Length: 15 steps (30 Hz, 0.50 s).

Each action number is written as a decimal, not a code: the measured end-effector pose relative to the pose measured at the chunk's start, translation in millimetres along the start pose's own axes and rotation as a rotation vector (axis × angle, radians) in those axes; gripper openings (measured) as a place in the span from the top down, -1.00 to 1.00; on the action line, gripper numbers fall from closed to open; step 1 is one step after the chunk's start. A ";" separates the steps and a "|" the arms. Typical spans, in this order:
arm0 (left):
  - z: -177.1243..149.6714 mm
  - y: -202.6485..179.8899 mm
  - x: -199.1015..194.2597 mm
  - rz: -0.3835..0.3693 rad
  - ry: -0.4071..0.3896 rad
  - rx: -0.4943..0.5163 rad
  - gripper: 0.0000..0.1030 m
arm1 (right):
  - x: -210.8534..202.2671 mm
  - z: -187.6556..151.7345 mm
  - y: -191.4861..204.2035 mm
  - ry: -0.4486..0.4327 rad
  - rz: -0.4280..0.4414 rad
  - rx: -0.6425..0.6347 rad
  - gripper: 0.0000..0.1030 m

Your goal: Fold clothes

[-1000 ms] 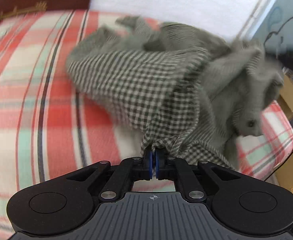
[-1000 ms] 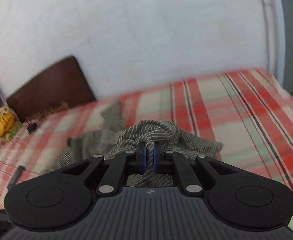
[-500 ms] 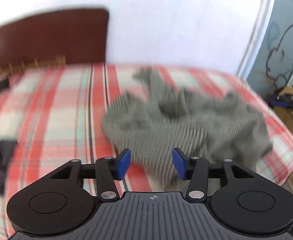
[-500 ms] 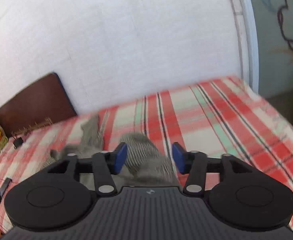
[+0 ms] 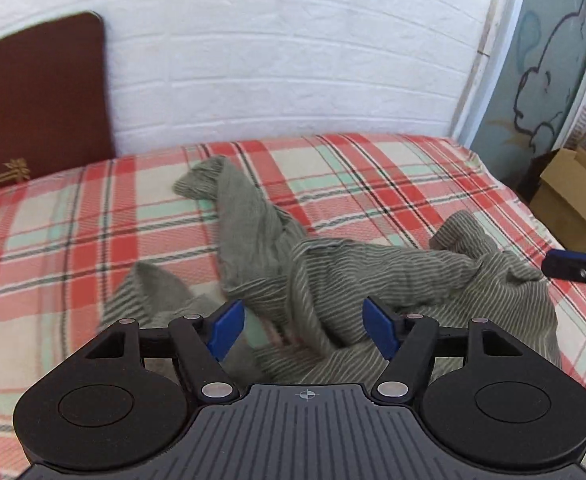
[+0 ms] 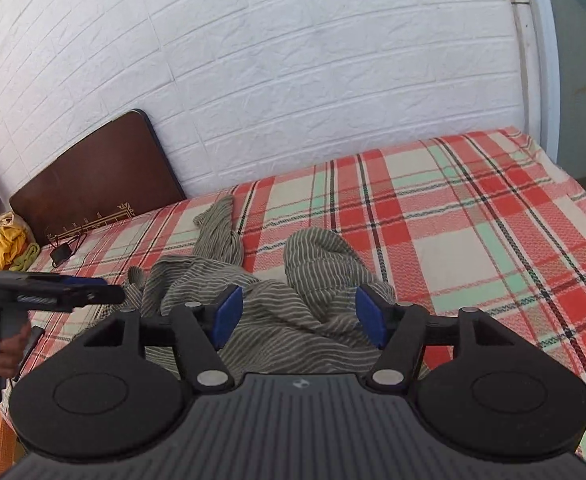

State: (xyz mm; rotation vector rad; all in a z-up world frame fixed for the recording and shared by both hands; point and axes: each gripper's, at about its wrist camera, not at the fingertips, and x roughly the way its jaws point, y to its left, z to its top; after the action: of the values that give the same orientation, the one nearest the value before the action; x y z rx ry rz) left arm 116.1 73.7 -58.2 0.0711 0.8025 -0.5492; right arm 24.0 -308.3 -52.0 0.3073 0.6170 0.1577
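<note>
Released a moment ago, the soft grey-green striped shirt [image 5: 333, 280] lies crumpled on the plaid bedsheet [image 5: 393, 176]; left gripper [image 5: 305, 330] and right gripper [image 6: 295, 316] hover spread, empty.

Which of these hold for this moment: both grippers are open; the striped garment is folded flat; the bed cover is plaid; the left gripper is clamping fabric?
1. Both grippers are open. True: the left gripper and right gripper have their jaws spread wide.
2. The striped garment is folded flat. False: it lies crumpled and twisted.
3. The bed cover is plaid. True: red, green and cream checks.
4. The left gripper is clamping fabric. False: nothing is pinched between its blue pads.
</note>
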 end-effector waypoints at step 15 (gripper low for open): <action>3.0 7.4 58.3 -0.045 0.100 -0.028 0.89 | 5.7 -47.2 -37.4 0.265 0.113 0.301 -0.45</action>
State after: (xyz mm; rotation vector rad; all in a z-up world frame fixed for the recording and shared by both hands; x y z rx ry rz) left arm 154.5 53.6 -97.9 0.0550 0.9107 -0.5797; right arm 2.8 -331.1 -103.9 0.6191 0.8882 0.2166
